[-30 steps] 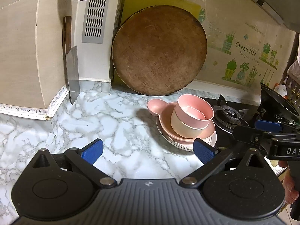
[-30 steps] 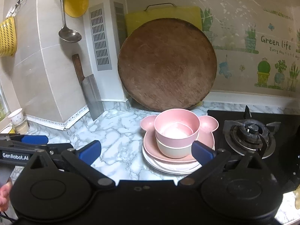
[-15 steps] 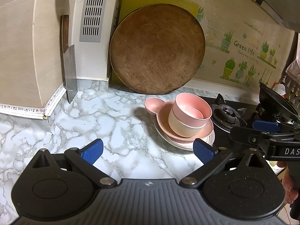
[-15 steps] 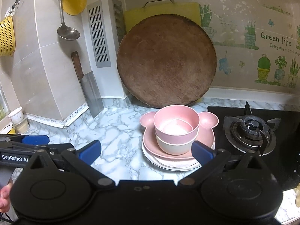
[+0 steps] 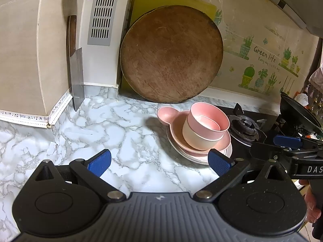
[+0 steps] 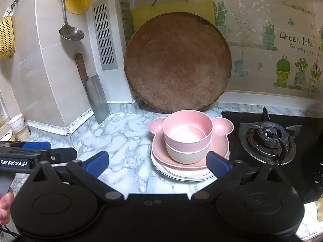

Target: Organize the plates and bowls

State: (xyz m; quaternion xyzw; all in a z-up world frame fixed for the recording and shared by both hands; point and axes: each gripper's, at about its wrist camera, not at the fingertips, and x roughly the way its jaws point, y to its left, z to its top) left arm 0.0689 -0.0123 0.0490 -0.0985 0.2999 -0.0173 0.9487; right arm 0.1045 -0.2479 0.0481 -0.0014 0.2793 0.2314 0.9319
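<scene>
Marble counter (image 6: 125, 141) fills the lower frame, with a cleaver (image 6: 94, 92) at the left wall and a round board (image 6: 177, 62) behind. In the centre, bowls (image 6: 187, 135) sit nested on stacked plates (image 6: 181, 171), so stacking seems done. Stove (image 6: 270, 137) is right. Left gripper (image 5: 159, 163) and right gripper (image 6: 157, 162) are both spread, holding nothing.

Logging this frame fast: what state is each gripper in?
Left gripper: open, holding nothing.
Right gripper: open, holding nothing.
</scene>
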